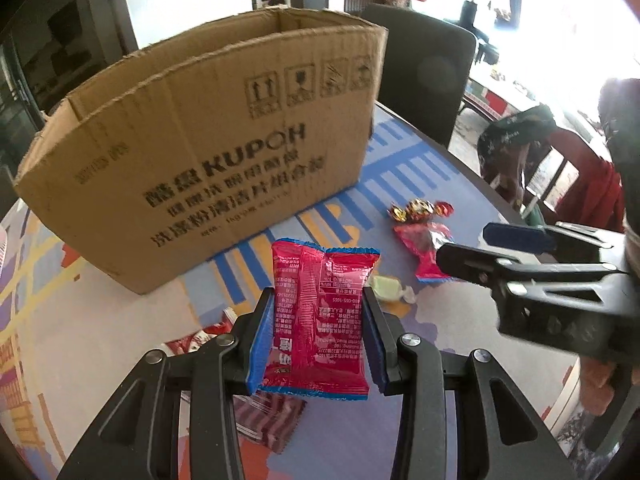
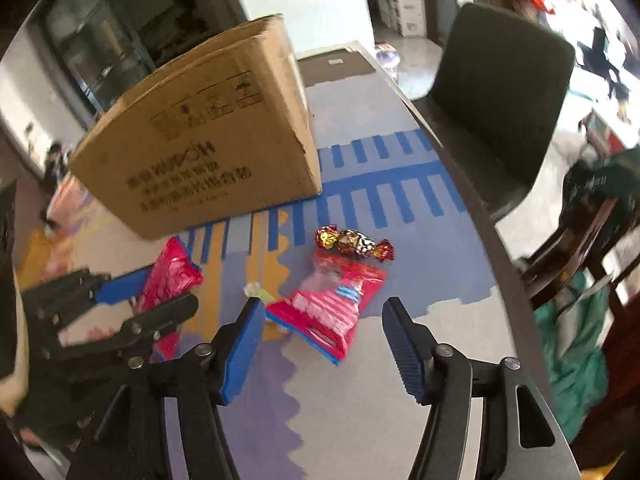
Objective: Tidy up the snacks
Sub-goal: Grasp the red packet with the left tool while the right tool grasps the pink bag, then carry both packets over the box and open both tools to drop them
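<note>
- In the left wrist view we see the left tool at lower centre, clenched on a pink snack packet; both blue pads press its side edges and the packet stands clear above the counter.
- We locate the cardboard box in the upper left of that view, open at the top, resting on the counter just behind the held packet.
- In the right wrist view we see the right tool at lower centre, released, with its blue pads wide apart and nothing between them.
- A second pink packet lies flat on the counter beyond the right tool's pads, at the centre of the frame.
- A foil-wrapped candy lies just above that packet, towards the box.
- A pale green wrapped sweet lies on the counter at centre right of the left wrist view, beside the held packet.
- A dark chair stands at the counter's far edge, upper right.
</note>
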The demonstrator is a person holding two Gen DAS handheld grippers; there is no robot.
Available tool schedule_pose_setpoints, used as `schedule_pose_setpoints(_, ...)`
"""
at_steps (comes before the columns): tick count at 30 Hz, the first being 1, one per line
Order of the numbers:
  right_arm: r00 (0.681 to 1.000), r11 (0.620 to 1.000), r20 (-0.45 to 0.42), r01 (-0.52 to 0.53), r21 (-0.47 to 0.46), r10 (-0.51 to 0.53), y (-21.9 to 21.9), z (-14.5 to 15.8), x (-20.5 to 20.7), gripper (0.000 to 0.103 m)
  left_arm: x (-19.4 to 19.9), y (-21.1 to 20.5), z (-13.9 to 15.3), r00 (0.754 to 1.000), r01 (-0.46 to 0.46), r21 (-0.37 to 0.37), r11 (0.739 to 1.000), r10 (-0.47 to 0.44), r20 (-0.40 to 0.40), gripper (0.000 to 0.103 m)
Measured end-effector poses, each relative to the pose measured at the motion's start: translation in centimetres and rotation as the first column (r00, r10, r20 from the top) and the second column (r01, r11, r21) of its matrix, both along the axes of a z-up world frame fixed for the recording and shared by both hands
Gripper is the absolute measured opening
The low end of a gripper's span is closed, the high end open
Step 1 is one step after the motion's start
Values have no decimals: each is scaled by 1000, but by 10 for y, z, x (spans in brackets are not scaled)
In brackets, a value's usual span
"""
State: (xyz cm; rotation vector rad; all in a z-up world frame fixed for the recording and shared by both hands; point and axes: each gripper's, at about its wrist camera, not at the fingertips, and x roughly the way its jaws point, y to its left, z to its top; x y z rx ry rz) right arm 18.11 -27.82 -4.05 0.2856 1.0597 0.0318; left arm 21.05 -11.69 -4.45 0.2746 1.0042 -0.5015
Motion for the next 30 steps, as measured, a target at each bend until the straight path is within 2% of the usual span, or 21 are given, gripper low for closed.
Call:
schedule_pose_setpoints(5, 995, 994, -30, 96, 56, -95, -7, -16, 17, 62, 9, 4, 0, 999, -36, 0, 999, 36, 2, 40)
schedule_pose_setpoints(10, 991, 991, -87, 109, 73, -103, -6, -33, 29, 61, 12, 2, -8, 999, -46, 0, 999, 46, -14, 40)
schedule_pose_setpoints(13, 989, 992, -114, 106, 72, -97, -5, -40, 34, 57, 13, 0, -12, 999, -47, -3, 999, 47, -28, 40)
schedule_pose_setpoints(16, 991, 995, -106, 87, 52, -81, -3, -40, 36, 46, 12, -1, -14, 998, -51, -6, 999, 50, -36, 40)
schedule_pose_setpoints(21, 994, 999, -97, 43, 32, -40, 2, -39, 30, 41, 10, 0, -12, 998, -60, -16, 998, 59, -35, 40)
schedule_pose_setpoints(23, 996, 1000, -83, 27, 10, -26, 5, -35, 27, 36, 8, 3, -8, 997, -68, -23, 997, 67, -28, 40)
schedule_pose_setpoints(30, 1000, 1000, -21, -2, 1, 2, 12, -14, 11, 35, 1, 12, 11, 995, -94, -54, 994, 95, 16, 40)
